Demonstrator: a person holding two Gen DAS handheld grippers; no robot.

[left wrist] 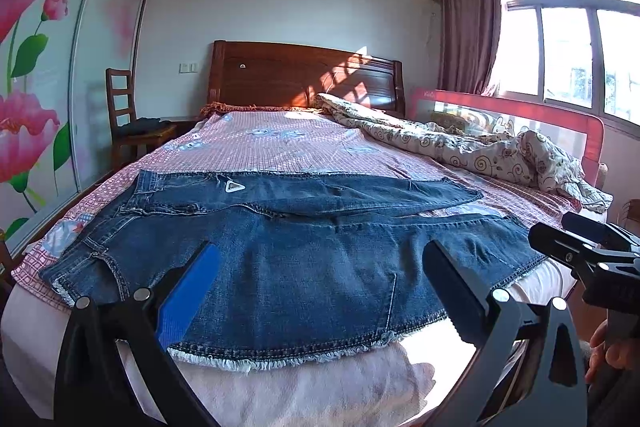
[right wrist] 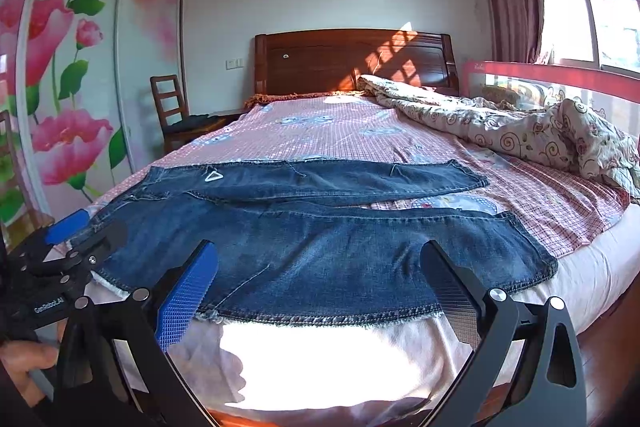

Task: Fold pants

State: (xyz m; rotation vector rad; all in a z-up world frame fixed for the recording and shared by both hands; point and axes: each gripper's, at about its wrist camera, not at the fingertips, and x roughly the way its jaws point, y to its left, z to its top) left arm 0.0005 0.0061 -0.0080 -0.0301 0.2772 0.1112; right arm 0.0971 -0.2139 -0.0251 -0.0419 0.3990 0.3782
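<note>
Jeans spread flat on the bed

We held both grippers, left (left wrist: 320, 279) and right (right wrist: 320, 279), jaws apart, over the jeans' (right wrist: 304, 247) frayed near edge; bed (right wrist: 340, 131) bare toward 12 o'clock.

Left gripper (left wrist: 320, 267) and right gripper (right wrist: 320, 267) hover side by side, both with jaws spread wide and nothing between them. A hand (right wrist: 28, 363) grips the left tool's handle; fingers (left wrist: 604, 351) wrap the right one's.
</note>
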